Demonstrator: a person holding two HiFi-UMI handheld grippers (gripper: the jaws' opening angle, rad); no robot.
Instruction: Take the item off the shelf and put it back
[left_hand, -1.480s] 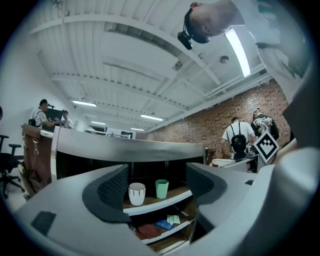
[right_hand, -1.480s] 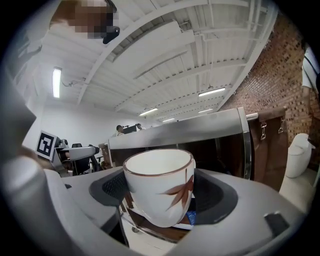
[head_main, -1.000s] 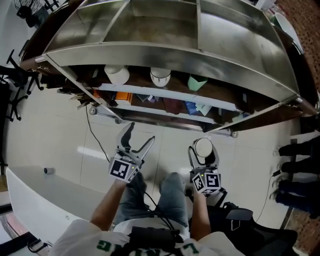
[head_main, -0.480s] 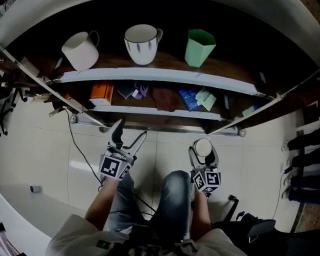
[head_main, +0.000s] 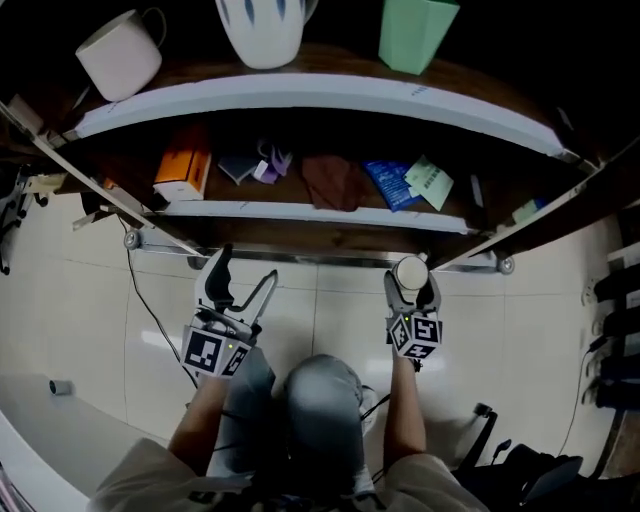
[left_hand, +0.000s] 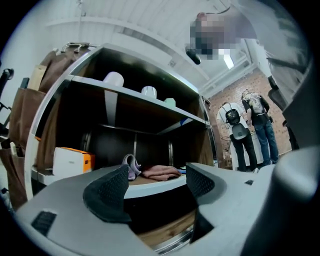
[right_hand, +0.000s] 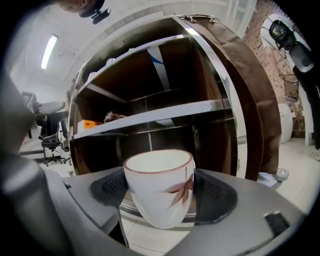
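Observation:
My right gripper (head_main: 411, 278) (right_hand: 162, 192) is shut on a white cup (right_hand: 162, 187) with a brown leaf pattern and a brown rim. The cup (head_main: 408, 272) stands upright between the pads, in front of the lower shelf (head_main: 310, 212). My left gripper (head_main: 238, 285) (left_hand: 152, 187) is open with nothing between its jaws, level with the same shelf (left_hand: 155, 184). Both grippers hang over the floor just in front of the shelf unit.
On the upper shelf (head_main: 320, 92) stand a white mug (head_main: 120, 55), a striped mug (head_main: 260, 28) and a green cup (head_main: 418, 32). The lower shelf holds an orange-and-white box (head_main: 183, 172), a brown cloth (head_main: 332, 182), blue packets (head_main: 388, 184). A person (left_hand: 261, 132) stands far right.
The view has sunk from the top of the shelf unit to its lower shelves. Both grippers came down with it; the right one keeps the cup, the left stays open.

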